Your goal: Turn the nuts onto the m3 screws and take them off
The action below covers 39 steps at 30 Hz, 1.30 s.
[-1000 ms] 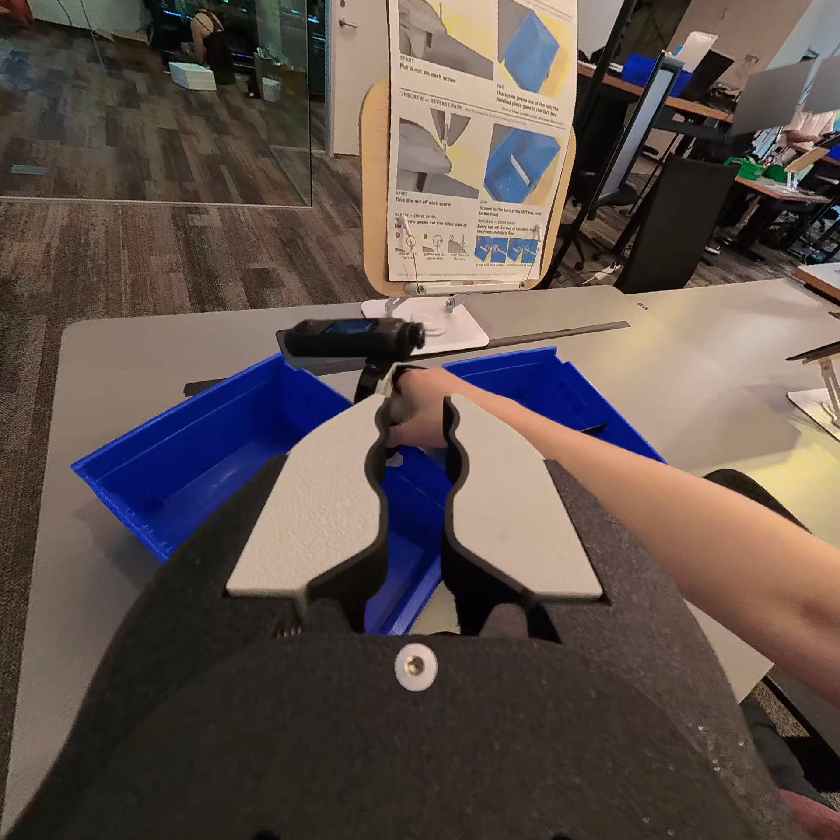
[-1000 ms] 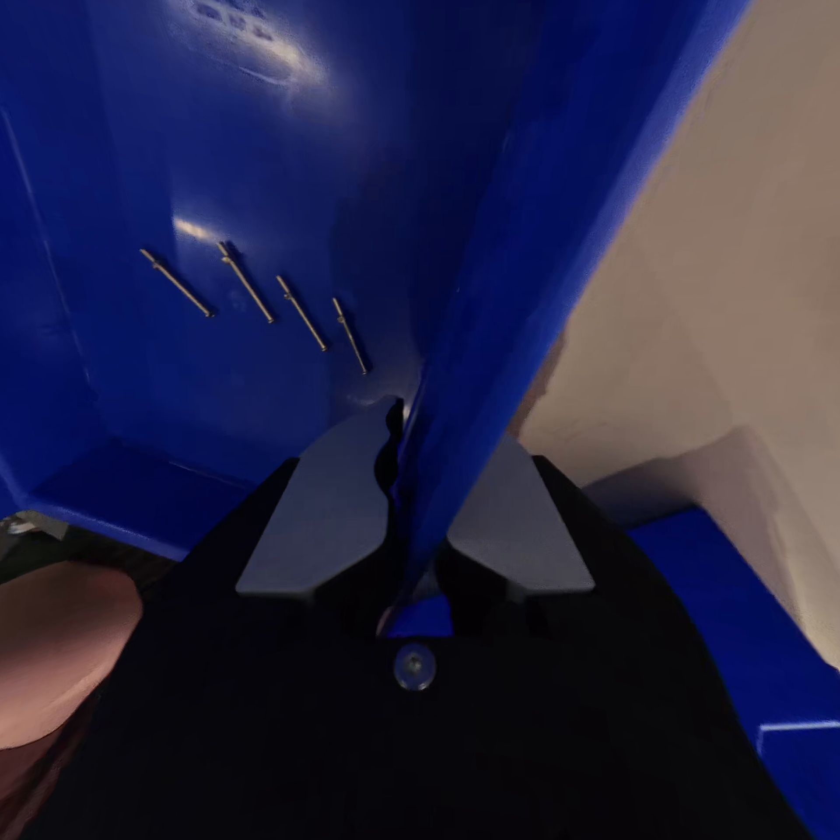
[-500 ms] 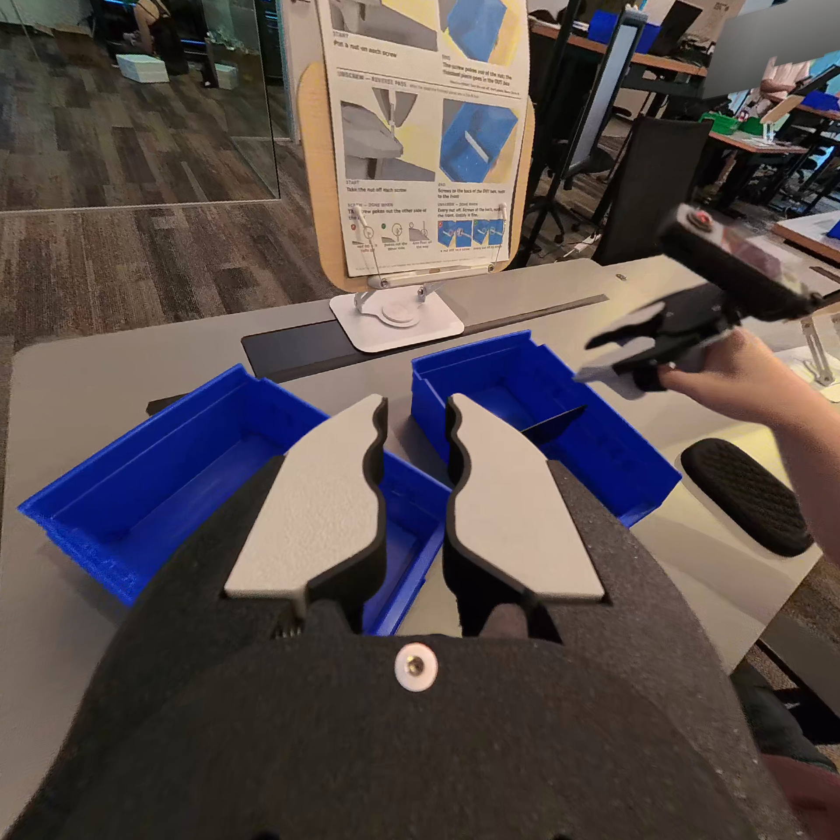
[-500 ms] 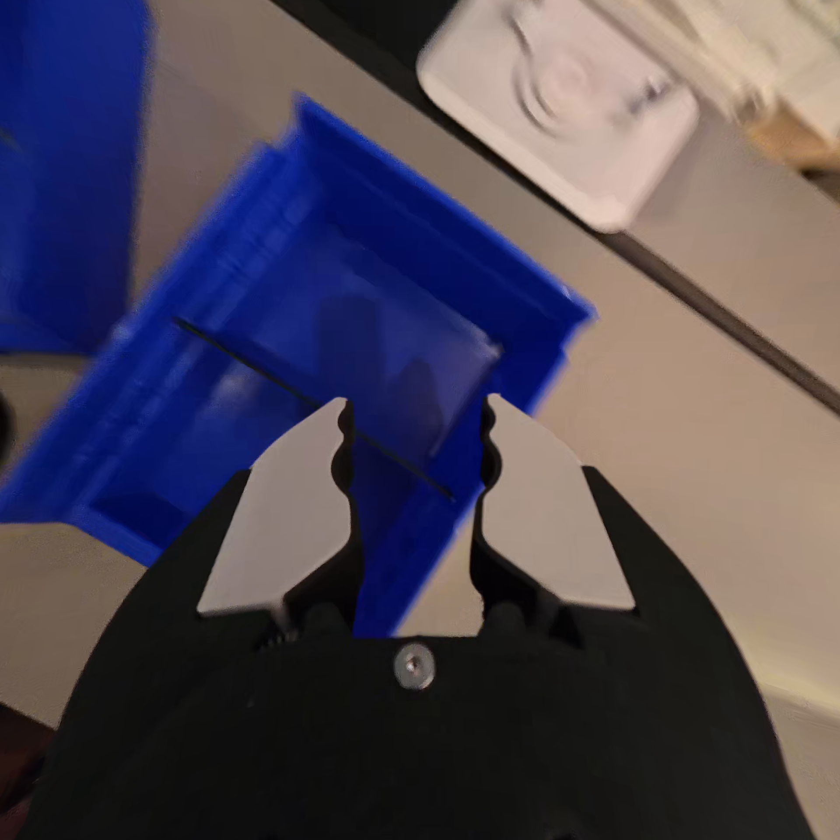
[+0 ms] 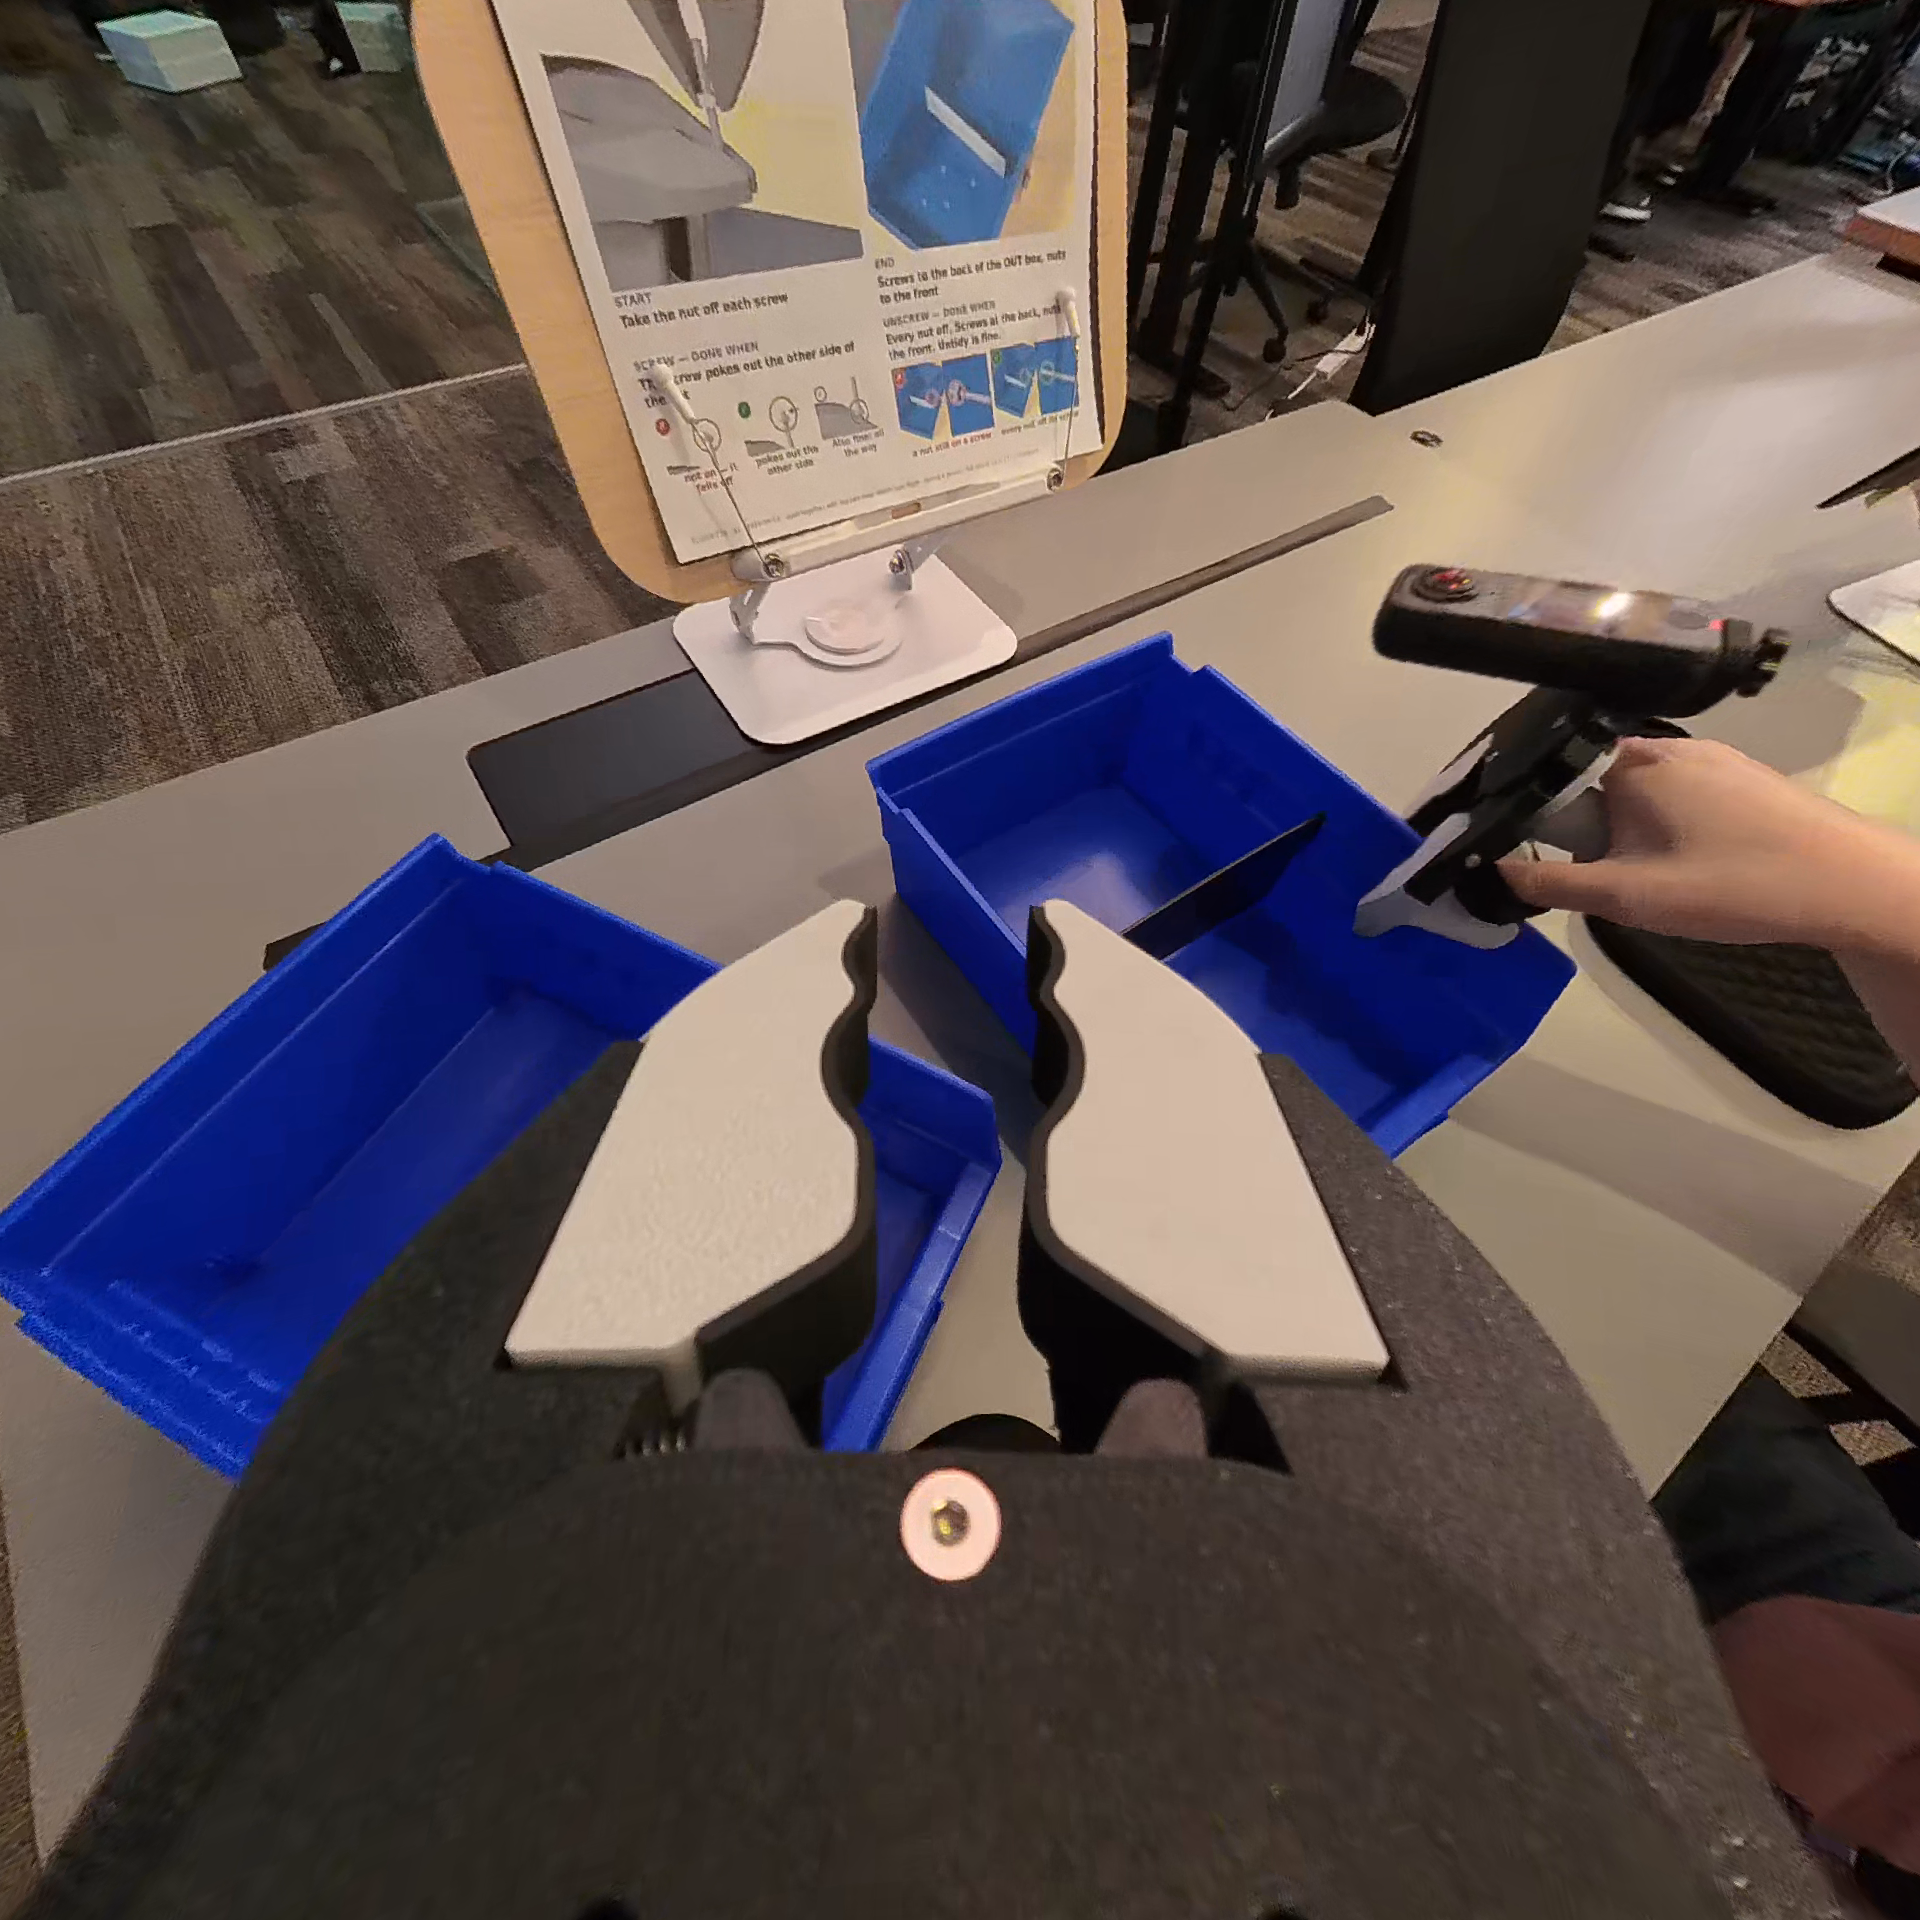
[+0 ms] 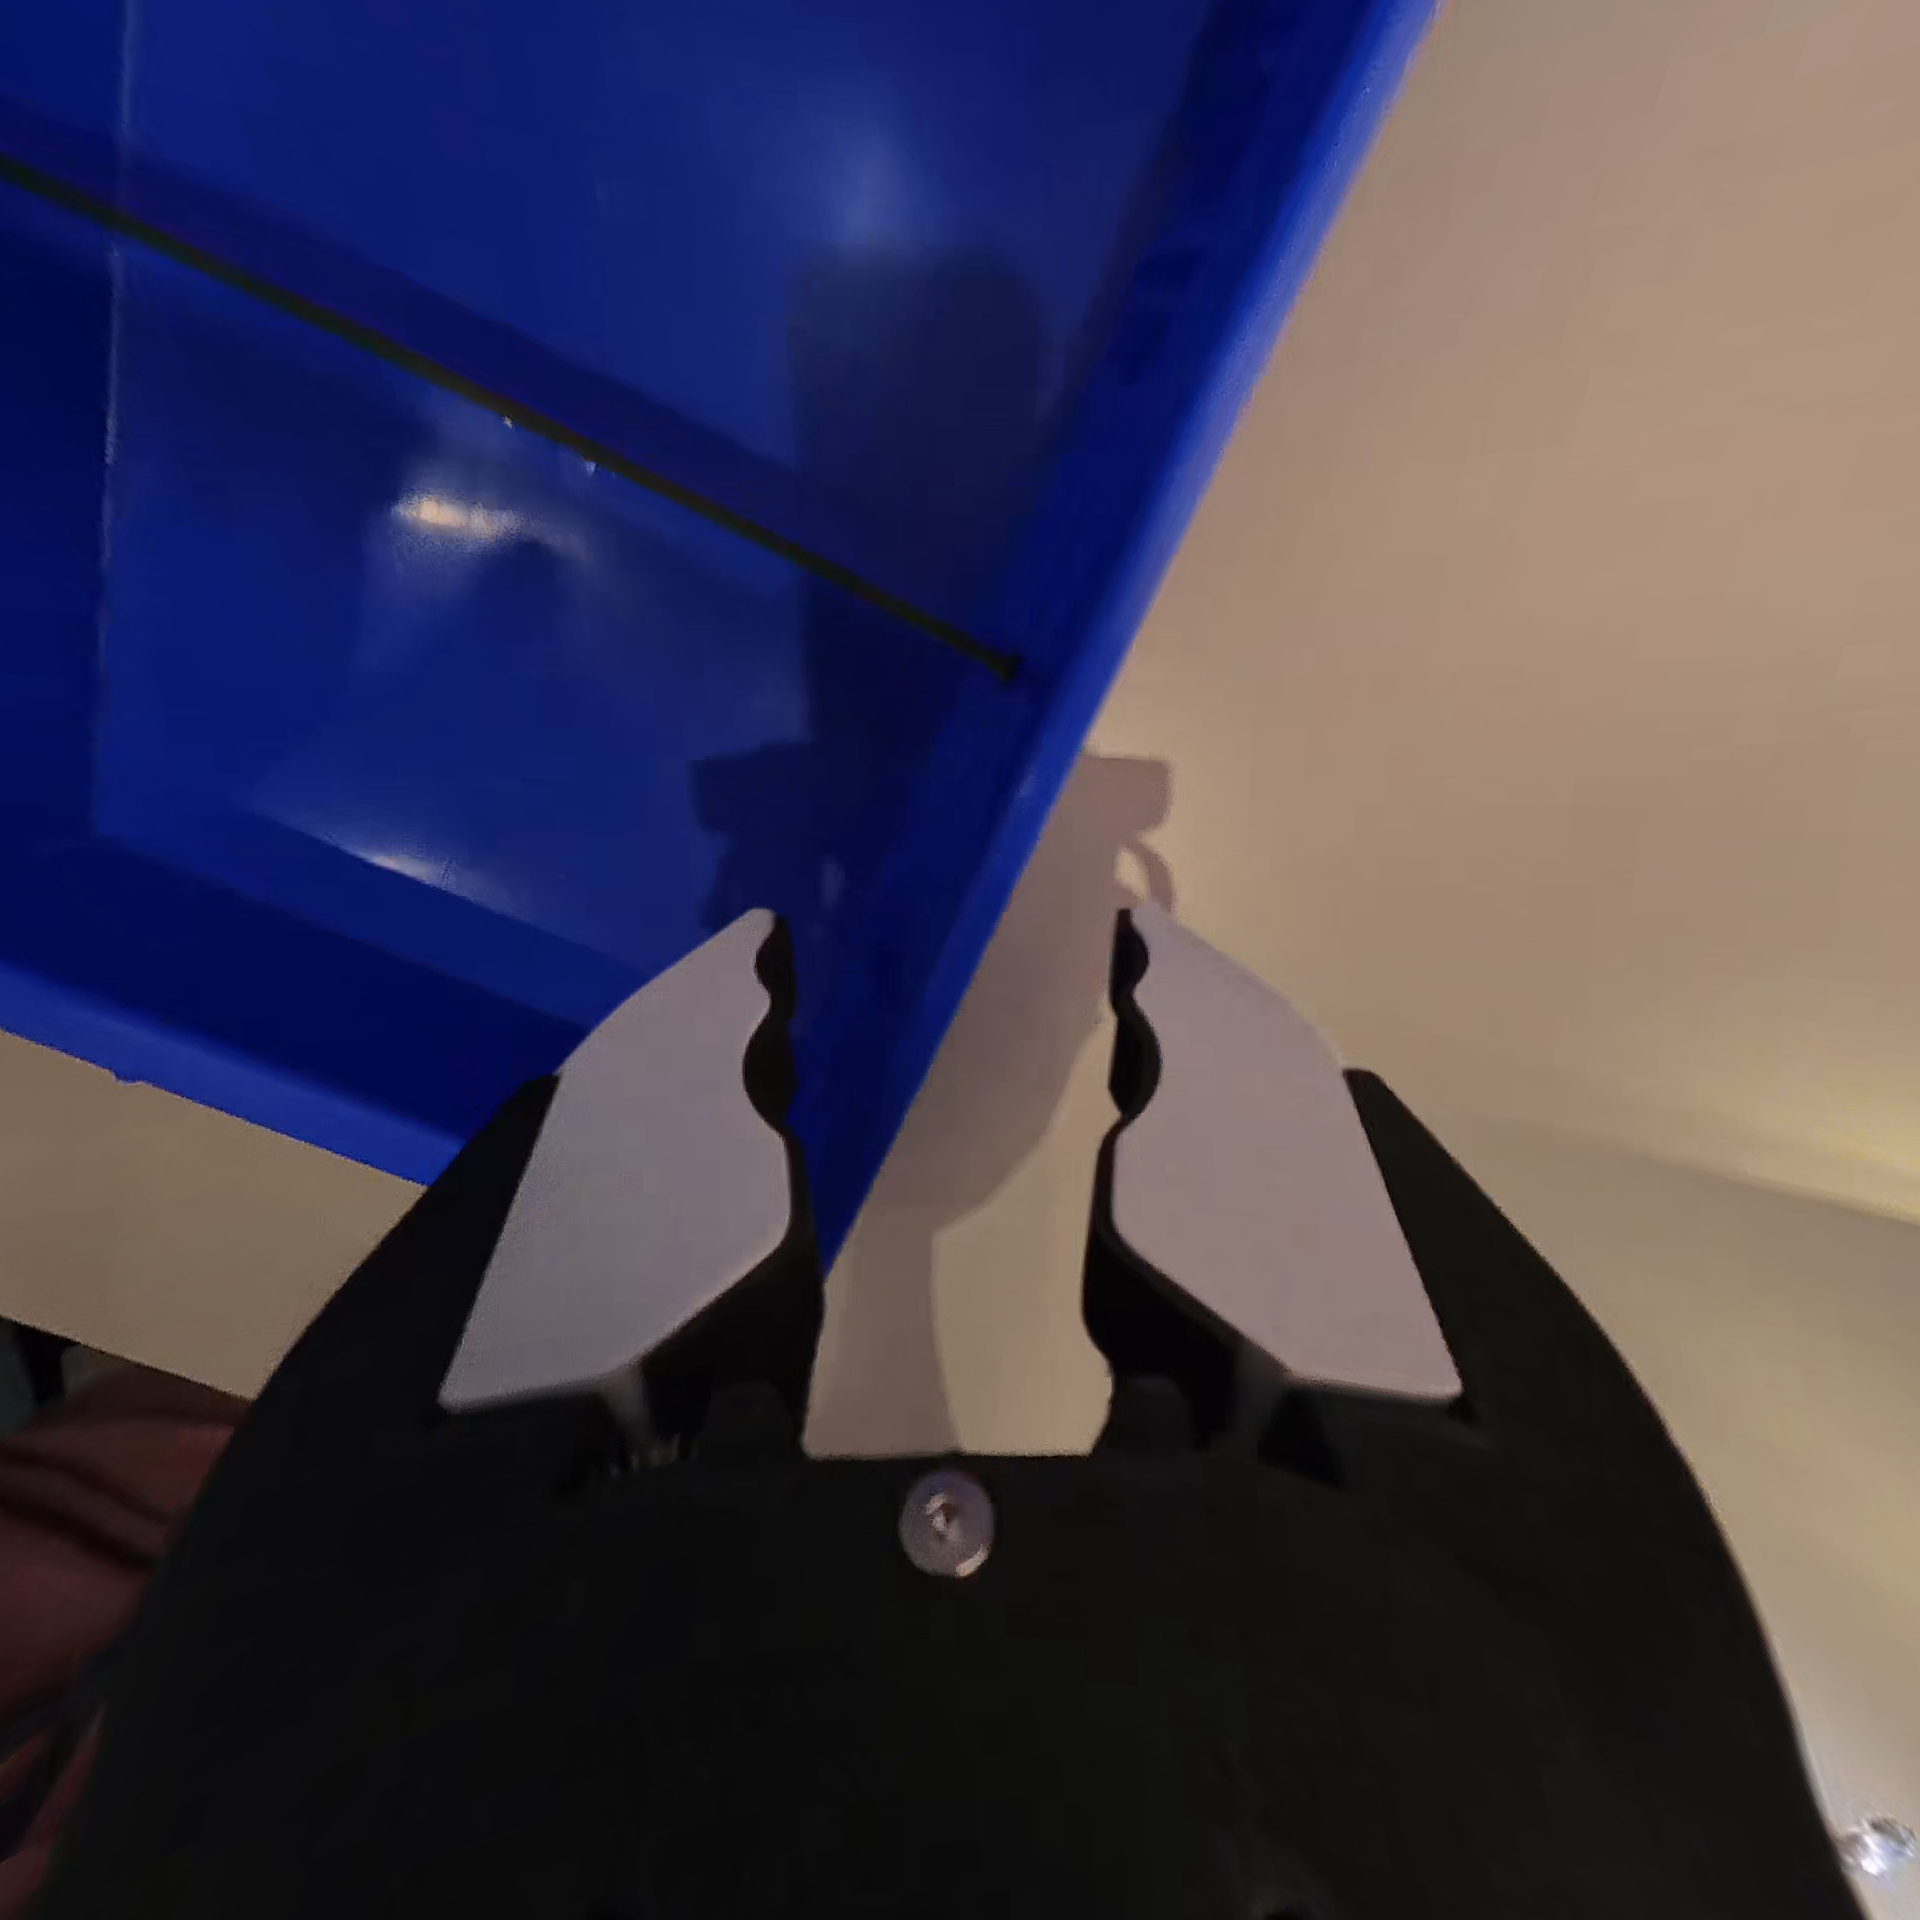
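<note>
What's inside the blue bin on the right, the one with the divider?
The right blue bin holds only a black divider across its bare floor; no screws or nuts show. Its near corner is hidden behind the left hand-held gripper.

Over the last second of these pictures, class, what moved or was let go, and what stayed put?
The right claw let go of the left blue bin's wall, swung rightward and came down open astride the right blue bin's right wall. The left claw stayed open and empty. Both bins, the black divider and the instruction stand kept their places.

open-plan office: grey desk [image 5: 1558, 436], office chair [image 5: 1299, 135], carpet floor [image 5: 208, 312].
</note>
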Available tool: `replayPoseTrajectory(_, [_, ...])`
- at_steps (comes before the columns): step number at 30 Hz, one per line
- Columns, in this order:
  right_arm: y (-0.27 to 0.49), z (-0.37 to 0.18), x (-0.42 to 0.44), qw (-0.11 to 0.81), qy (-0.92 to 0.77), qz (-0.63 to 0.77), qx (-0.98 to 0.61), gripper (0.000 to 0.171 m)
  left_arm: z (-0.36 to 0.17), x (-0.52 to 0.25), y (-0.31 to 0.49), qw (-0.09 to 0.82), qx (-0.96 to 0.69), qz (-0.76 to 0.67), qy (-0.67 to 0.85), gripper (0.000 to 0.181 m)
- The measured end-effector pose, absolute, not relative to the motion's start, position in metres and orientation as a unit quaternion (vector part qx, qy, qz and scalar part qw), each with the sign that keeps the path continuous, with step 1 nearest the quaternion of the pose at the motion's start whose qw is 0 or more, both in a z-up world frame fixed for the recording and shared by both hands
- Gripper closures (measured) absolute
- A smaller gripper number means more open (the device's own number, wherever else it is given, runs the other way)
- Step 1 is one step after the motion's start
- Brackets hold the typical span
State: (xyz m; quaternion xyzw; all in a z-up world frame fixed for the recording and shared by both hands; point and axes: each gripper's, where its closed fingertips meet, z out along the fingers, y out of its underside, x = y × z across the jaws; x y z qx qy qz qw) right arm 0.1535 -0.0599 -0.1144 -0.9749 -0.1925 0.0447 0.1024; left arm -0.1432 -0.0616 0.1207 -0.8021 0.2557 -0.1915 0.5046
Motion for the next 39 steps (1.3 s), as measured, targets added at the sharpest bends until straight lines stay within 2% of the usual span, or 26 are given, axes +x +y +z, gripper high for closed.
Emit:
replayPoseTrajectory(2, [-0.065, -0.123, 0.147, 0.072, -0.21, 0.042, -0.974, 0.127, 0.12, -0.14, -0.062, 0.503, -0.802, -0.189, 0.26, 0.154])
replayPoseTrajectory(3, [-0.067, -0.126, 0.145, 0.061, -0.218, 0.041, -0.973, 0.142, 0.12, -0.139, -0.062, 0.503, -0.802, -0.188, 0.262, 0.154])
replayPoseTrajectory(6, [-0.063, -0.127, 0.152, 0.043, -0.214, 0.016, -0.976, 0.149, 0.119, -0.137, -0.063, 0.501, -0.801, -0.189, 0.267, 0.154])
replayPoseTrajectory(10, [-0.056, -0.127, 0.158, 0.023, -0.197, 0.072, -0.978, 0.161, 0.117, -0.136, -0.062, 0.496, -0.803, -0.19, 0.27, 0.153])
replayPoseTrajectory(22, [-0.012, -0.128, 0.28, 0.001, -0.131, 0.044, -0.99, 0.163, 0.113, -0.129, -0.06, 0.487, -0.806, -0.188, 0.28, 0.153])
replayPoseTrajectory(39, [-0.033, -0.13, 0.458, 0.011, 0.052, 0.056, -0.997, 0.164, 0.099, -0.107, -0.053, 0.466, -0.817, -0.156, 0.303, 0.153])
